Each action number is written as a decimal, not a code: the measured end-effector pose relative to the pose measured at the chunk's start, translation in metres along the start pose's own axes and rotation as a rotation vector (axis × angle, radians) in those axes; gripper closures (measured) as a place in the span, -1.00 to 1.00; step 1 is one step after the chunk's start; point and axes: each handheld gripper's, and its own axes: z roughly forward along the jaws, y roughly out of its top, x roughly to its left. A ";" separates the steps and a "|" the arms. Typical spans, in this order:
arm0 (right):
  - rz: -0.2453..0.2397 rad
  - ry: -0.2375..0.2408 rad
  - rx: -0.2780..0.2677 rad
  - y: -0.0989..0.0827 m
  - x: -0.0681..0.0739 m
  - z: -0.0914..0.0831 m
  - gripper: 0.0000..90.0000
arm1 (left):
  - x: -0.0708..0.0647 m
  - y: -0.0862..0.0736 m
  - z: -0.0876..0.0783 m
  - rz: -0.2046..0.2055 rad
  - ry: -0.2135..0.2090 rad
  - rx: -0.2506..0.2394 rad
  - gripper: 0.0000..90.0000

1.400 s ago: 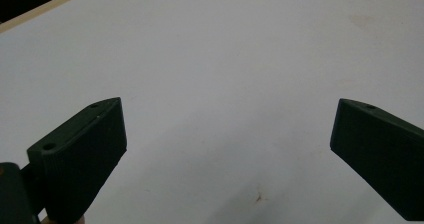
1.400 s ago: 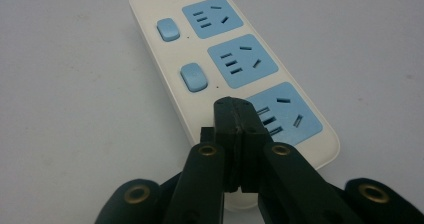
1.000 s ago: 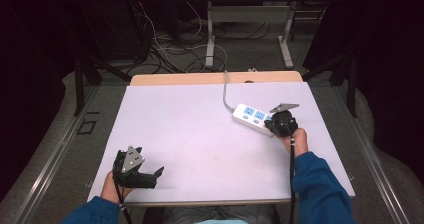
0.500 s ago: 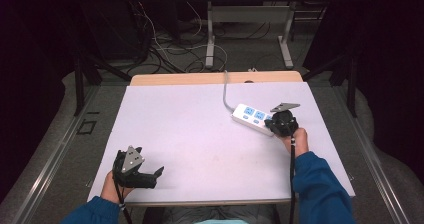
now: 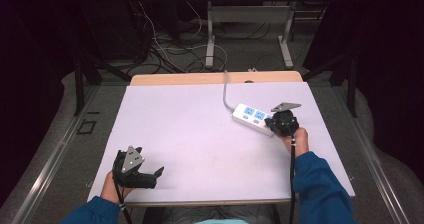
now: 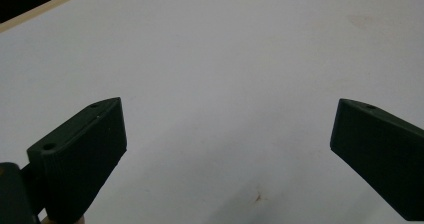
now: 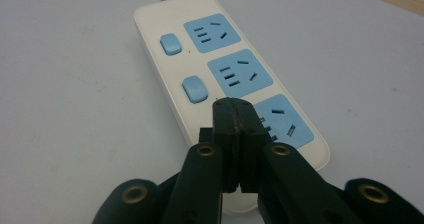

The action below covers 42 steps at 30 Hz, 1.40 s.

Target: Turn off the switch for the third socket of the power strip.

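Observation:
A white power strip [image 7: 225, 79] with three blue sockets and blue switches lies at the table's right side; in the high view the power strip [image 5: 252, 117] trails a grey cable [image 5: 226, 89] toward the far edge. My right gripper [image 7: 235, 106] is shut with nothing between its jaws, its tip over the strip's near end beside the nearest socket, where a switch would sit hidden beneath. From above, the right gripper [image 5: 276, 123] rests on that end. My left gripper [image 6: 227, 134] stands open over bare table; the left gripper [image 5: 152, 176] sits near the front left edge.
The white table [image 5: 190, 129] has a wooden strip [image 5: 200, 78] along its far edge. Beyond it, cables [image 5: 160, 44] and another table's metal legs [image 5: 210, 34] stand on the floor. A small brown mark [image 6: 259, 198] is on the table between the left jaws.

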 end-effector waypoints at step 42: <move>0.010 0.141 -0.079 -0.001 0.016 -0.052 -0.96 | 0.000 0.000 -0.001 -0.011 -0.006 0.007 -0.97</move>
